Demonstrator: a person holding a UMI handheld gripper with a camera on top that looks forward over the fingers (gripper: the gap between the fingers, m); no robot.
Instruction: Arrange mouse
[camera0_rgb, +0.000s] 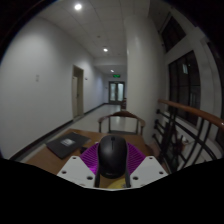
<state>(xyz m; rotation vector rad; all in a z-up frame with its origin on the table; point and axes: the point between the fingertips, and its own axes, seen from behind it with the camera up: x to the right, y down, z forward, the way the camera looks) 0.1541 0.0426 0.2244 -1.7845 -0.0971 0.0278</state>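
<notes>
Your gripper (112, 172) has a dark mouse (112, 156) between its two fingers. The purple ribbed pads (92, 160) sit tight against either side of it, so the fingers are clamped on the mouse. Shell: smooth, rounded, dome-shaped, black with a slight sheen; a yellow patch shows just beneath it, between the white finger bodies (76, 171).

Below and just ahead of the fingers lies a wooden table (60, 158), brown, flat top. On it, ahead and to the left of the fingers, rests a flat grey rectangular mat (67, 144), matte, well apart from the mouse.

Beyond the table's far edge stands a chair (121, 122) with a curved wooden back. To the right, a wooden handrail (195, 112) over dark metal bars. Past the chair, a long corridor with pale walls runs to a glass door (117, 92).
</notes>
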